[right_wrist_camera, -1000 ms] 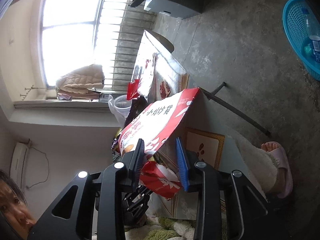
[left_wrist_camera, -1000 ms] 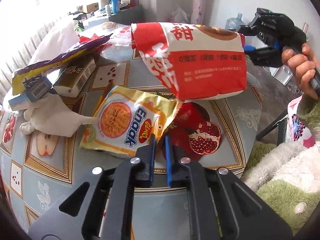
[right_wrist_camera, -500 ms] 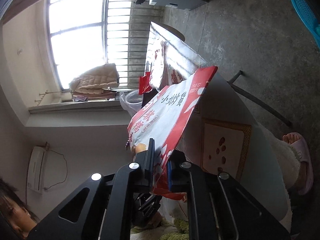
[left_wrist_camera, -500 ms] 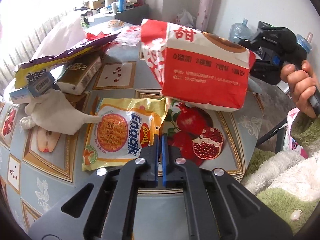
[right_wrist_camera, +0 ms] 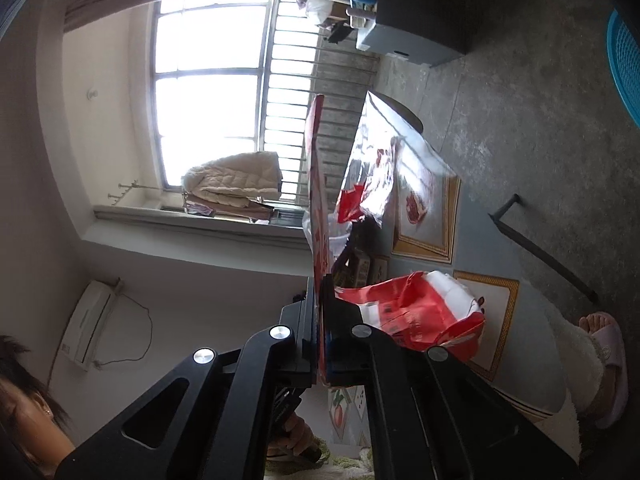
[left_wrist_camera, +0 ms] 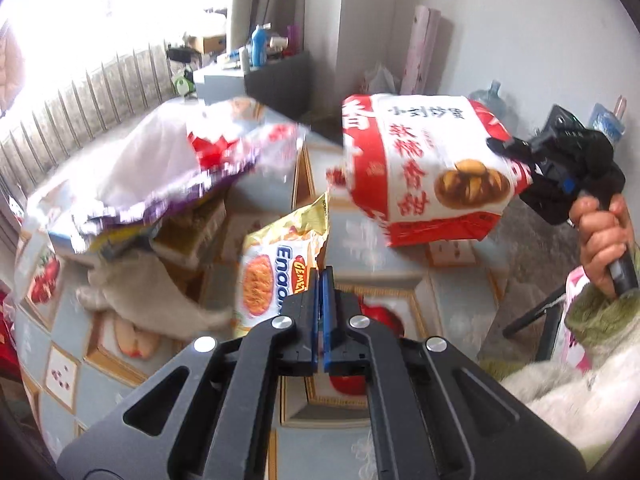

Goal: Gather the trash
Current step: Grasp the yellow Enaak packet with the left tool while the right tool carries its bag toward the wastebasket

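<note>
My left gripper (left_wrist_camera: 322, 276) is shut on the right edge of a yellow Enaak snack wrapper (left_wrist_camera: 272, 268), which hangs lifted off the fruit-patterned table (left_wrist_camera: 452, 300). Up to the right floats a red and white paper bag (left_wrist_camera: 424, 172), pinched at its right end by my right gripper (left_wrist_camera: 524, 168), with a hand (left_wrist_camera: 604, 240) on the handle. In the right wrist view that bag (right_wrist_camera: 316, 200) shows edge-on, running straight out from my shut right gripper (right_wrist_camera: 322, 280). A crumpled red and white part (right_wrist_camera: 420, 308) bulges just right of the fingers.
On the left of the table lie a purple and white chip bag (left_wrist_camera: 160, 184), a crumpled white tissue (left_wrist_camera: 148, 292) and small boxes. A blue basket (right_wrist_camera: 628, 52) stands on the concrete floor. A slippered foot (right_wrist_camera: 604, 352) and a black table leg (right_wrist_camera: 540, 248) are close by.
Both grippers closed. The left one pinched the yellow wrapper's edge and lifted it off the table. The right one clamped the bag's edge and raised and turned the bag.
</note>
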`<action>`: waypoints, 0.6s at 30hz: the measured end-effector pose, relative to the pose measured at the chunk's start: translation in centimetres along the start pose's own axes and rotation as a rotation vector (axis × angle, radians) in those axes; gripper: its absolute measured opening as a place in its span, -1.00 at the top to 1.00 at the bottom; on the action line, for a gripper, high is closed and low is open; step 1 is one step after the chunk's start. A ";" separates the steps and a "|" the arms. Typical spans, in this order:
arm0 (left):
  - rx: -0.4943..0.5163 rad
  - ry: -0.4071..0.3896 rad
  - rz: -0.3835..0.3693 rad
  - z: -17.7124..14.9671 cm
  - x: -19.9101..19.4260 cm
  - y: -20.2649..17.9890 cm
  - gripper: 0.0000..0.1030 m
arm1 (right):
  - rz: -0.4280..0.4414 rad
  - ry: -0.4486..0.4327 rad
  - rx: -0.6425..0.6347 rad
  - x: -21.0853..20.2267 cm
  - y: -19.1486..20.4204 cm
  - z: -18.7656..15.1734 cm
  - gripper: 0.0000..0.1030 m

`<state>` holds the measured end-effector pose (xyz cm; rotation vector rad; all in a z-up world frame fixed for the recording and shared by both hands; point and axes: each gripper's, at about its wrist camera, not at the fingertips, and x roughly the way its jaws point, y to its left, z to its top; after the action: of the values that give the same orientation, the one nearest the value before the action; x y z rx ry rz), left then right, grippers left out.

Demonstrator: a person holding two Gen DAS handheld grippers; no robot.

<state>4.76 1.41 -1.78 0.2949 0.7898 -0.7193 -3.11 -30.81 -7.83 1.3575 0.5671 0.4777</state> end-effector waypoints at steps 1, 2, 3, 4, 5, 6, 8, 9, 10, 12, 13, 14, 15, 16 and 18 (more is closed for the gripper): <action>-0.004 -0.012 -0.003 0.6 -0.1 -0.2 1.00 | 0.006 -0.017 -0.008 -0.7 0.3 0.2 0.95; -0.010 -0.024 -0.010 1.2 -0.1 -0.3 1.00 | 0.008 -0.036 -0.018 -1.4 0.5 0.5 0.95; -0.015 -0.033 -0.018 1.9 -0.1 -0.4 1.00 | 0.008 -0.059 -0.028 -2.2 0.7 0.8 0.95; -0.017 -0.046 -0.034 2.9 0.0 -0.7 1.00 | 0.009 -0.078 -0.036 -3.0 0.9 1.0 0.95; -0.015 -0.057 -0.043 3.6 0.1 -1.0 1.00 | 0.008 -0.103 -0.045 -4.1 1.1 1.3 0.95; -0.011 -0.068 -0.051 4.2 0.2 -1.4 1.00 | 0.002 -0.124 -0.052 -5.0 1.1 1.6 0.95; -0.002 -0.096 -0.091 6.2 0.6 -2.6 1.00 | -0.022 -0.182 -0.073 -7.2 1.4 2.2 0.95; 0.004 -0.108 -0.118 7.3 0.9 -3.4 1.00 | -0.033 -0.209 -0.079 -8.2 1.4 2.5 0.95; 0.008 -0.116 -0.140 7.9 1.1 -3.8 1.00 | -0.043 -0.240 -0.085 -9.2 1.4 2.9 0.95; 0.022 -0.127 -0.207 10.1 1.9 -5.7 1.00 | -0.085 -0.313 -0.102 -11.7 1.4 3.6 0.95; 0.026 -0.124 -0.235 10.9 2.2 -6.5 1.00 | -0.115 -0.346 -0.112 -12.8 1.3 3.9 0.95; 0.027 -0.117 -0.269 11.8 3.0 -7.4 1.00 | -0.151 -0.380 -0.122 -14.0 1.3 4.2 0.95; 0.025 -0.104 -0.310 12.9 4.1 -8.5 1.00 | -0.200 -0.415 -0.131 -15.1 1.3 4.6 0.95; 0.022 -0.086 -0.349 13.9 5.2 -9.4 1.00 | -0.248 -0.443 -0.138 -15.8 1.2 4.9 0.95; 0.002 -0.033 -0.418 15.6 7.6 -11.2 1.00 | -0.338 -0.486 -0.136 -17.2 0.7 5.7 0.95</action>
<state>9.19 -18.09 3.41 0.1183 0.8290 -1.1144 -12.87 -45.74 -4.78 1.1622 0.3416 -0.0909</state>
